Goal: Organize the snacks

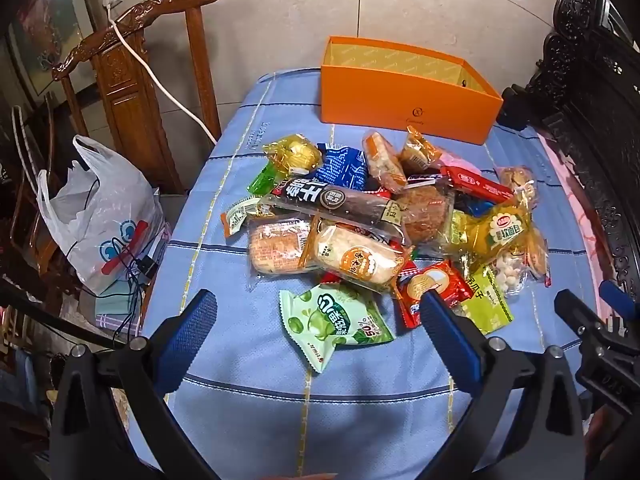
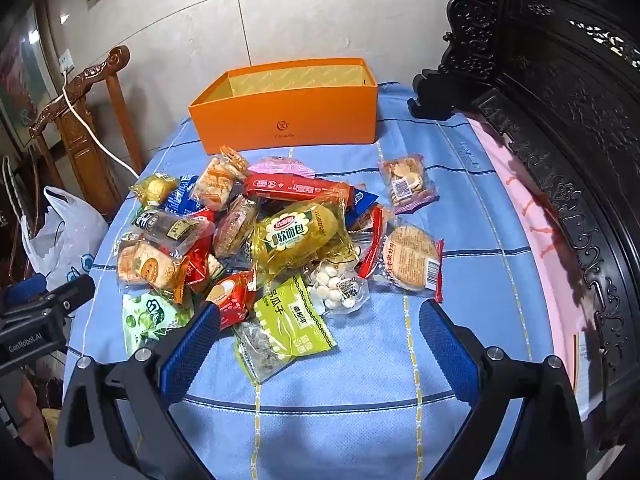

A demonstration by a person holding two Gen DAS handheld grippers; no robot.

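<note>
table: your snack pile (image 2: 260,248) sits mid blue checked cloth (image 2: 460,280)
box: orange box (image 2: 288,120) behind the pile, empty inside, logo too small to read
yellow bread pack (image 2: 298,236): soft and squishy I'd say, pinch a crimped end; reads "软面包"
green seed packet (image 2: 288,316): light, crinkly, probably slippery
grippers: left gripper (image 1: 316,328) and right gripper (image 2: 318,332) both spread wide, nothing held
</note>
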